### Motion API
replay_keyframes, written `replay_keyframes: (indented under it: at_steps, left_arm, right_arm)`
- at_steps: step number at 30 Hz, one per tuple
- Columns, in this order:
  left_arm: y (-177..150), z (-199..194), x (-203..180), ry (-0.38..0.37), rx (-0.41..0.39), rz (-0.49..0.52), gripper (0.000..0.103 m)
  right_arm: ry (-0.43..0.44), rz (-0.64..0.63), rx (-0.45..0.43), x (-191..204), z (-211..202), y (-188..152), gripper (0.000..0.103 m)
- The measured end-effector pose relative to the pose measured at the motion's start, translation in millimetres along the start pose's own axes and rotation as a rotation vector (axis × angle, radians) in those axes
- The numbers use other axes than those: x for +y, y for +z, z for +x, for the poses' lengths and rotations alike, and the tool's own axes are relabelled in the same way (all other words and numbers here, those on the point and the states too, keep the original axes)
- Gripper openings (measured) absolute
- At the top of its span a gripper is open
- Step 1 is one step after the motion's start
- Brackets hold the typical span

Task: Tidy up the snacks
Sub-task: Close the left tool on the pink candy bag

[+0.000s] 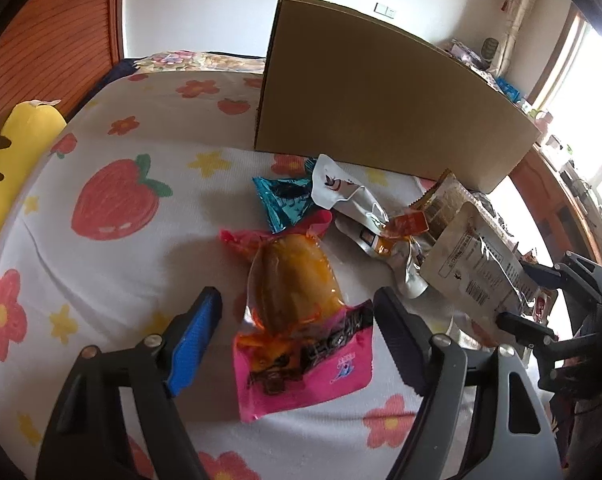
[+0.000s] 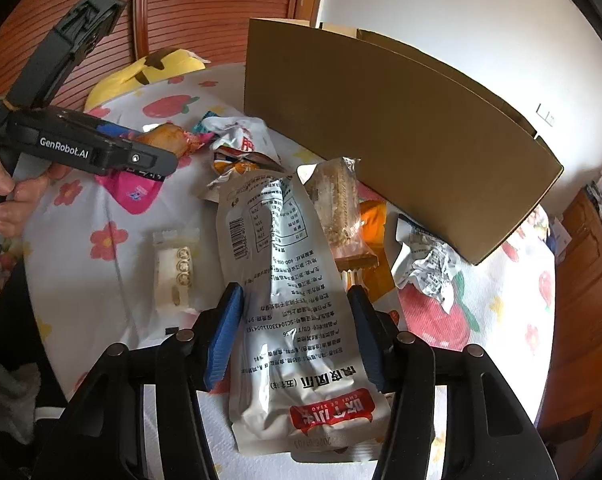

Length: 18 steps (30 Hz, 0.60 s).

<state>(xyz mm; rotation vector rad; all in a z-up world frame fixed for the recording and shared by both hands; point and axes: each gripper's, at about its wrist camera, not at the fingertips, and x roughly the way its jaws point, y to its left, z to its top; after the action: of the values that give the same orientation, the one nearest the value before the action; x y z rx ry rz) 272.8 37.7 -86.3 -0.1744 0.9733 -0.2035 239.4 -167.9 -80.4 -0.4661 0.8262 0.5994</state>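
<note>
Both claws spread over crinkly snack packets on a flower-and-strawberry printed bedsheet (image 1: 113,264).

The left claw (image 1: 297,312) stands spread around a glossy pink packet (image 1: 301,364) with a clear window showing an orange-brown lump; its fingers sit either side without touching. The right claw (image 2: 295,300) is spread astride a long silvery foil pouch (image 2: 293,304) with printed text and a red label at the near end. To that pouch's left lies a small clear-wrapped white bar (image 2: 175,268); to its right, a crumpled white wrapper (image 2: 425,260). A tall plain cardboard box (image 1: 381,108) stands at the far side, just behind the pile.
</note>
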Motion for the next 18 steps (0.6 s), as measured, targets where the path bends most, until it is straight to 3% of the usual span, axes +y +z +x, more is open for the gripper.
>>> replay_keyframes:
  at_steps: [4,6,7,10,18]
  left_arm:
    - [3.8,-0.9,2.9,-0.012,-0.009,-0.004,0.075]
    - [5.5,-1.7,0.9,-0.009,-0.016,0.009,0.068]
    - [5.9,-3.5,-0.5,0.001,-0.024,0.014,0.068]
    - [10.4,-6.7,-3.6,0.028,-0.040,0.027,0.071]
    - [22.2,3.6,8.1,-0.036,0.004,-0.040,0.075]
  right_arm:
    - [0.012,-0.001,0.002,2.7,-5.1,0.5,0.052]
    - [0.029,0.005,0.004,4.1,-6.8,2.0,0.051]
    - [0.038,0.009,0.002,4.9,-8.1,3.0,0.047]
    - [0.045,0.010,0.011,5.0,-8.2,4.9,0.047]
    - [0.088,0.042,0.032,-2.6,0.0,6.7,0.048]
